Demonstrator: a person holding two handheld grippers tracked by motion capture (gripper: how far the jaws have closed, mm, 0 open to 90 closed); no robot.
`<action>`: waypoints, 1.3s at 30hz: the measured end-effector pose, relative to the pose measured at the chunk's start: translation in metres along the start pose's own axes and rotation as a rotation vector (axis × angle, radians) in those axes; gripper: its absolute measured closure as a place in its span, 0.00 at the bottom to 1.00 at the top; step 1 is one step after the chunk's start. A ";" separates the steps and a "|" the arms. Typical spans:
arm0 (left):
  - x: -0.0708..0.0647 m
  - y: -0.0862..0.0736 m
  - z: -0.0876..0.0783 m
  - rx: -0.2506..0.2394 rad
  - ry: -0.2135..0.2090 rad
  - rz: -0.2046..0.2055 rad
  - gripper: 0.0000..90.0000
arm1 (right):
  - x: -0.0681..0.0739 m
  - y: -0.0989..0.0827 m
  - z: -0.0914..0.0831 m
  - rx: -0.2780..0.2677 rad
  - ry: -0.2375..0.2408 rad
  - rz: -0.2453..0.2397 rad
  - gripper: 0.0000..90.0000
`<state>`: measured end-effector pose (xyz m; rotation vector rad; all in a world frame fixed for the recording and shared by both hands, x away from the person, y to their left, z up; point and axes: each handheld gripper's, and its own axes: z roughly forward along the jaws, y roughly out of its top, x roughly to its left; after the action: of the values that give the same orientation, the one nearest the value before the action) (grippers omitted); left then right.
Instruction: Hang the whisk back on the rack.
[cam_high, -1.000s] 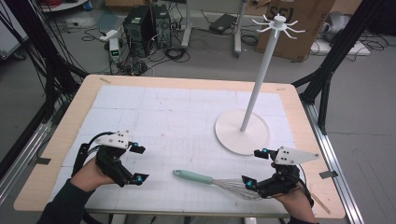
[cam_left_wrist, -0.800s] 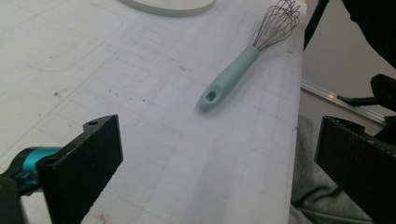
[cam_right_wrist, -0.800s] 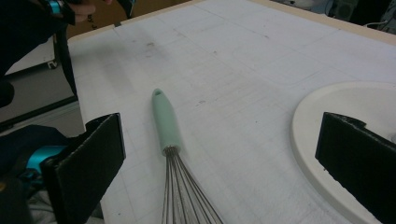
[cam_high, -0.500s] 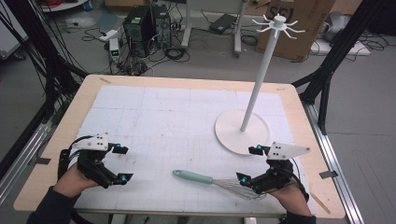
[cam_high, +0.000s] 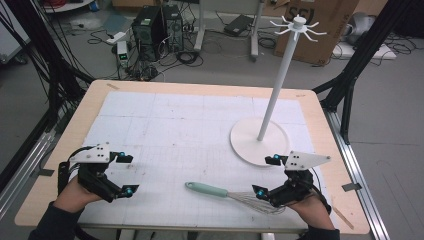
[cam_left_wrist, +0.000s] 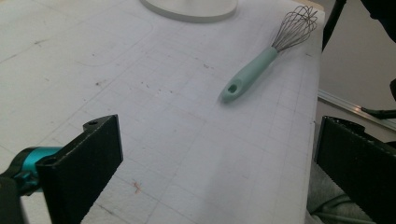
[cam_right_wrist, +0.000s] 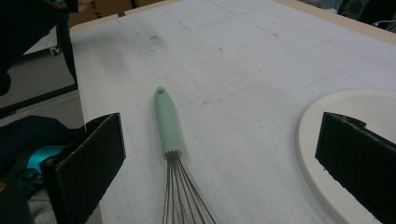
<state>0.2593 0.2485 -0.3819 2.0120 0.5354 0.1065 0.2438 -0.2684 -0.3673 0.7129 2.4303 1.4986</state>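
A wooden table carries a white gridded mat over most of its top. On the right half of the mat stands a white rack: a round flat base with a tall thin pole that ends in a ring of short hooks. Its base edge also shows at the right of the right gripper view and at the far edge of the left gripper view.

Near the front edge, right of centre, a whisk lies flat on the mat, its mint-green handle pointing left and its wire head toward the right gripper. That gripper sits over the wire end with its jaws spread wide; in the right gripper view the whisk runs up between the two black jaws, untouched by either. The rack base lies just beyond, to the far right of it.

The left gripper is at the near left, well apart from the whisk, jaws also wide open and holding nothing. In the left gripper view the whisk lies farther off, bare mat between.
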 end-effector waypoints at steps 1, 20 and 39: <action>0.000 -0.001 0.000 -0.006 0.005 -0.001 0.02 | 0.000 0.000 0.000 -0.001 0.002 0.003 0.01; -0.006 -0.011 -0.002 -0.041 -0.005 0.013 0.02 | 0.011 0.020 0.030 0.151 0.036 -0.062 0.01; -0.006 -0.016 0.000 -0.020 -0.032 0.016 0.02 | 0.021 0.033 0.059 0.376 0.106 -0.137 0.01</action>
<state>0.2489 0.2528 -0.3948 1.9955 0.4967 0.0887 0.2597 -0.1992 -0.3642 0.5256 2.8144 1.0654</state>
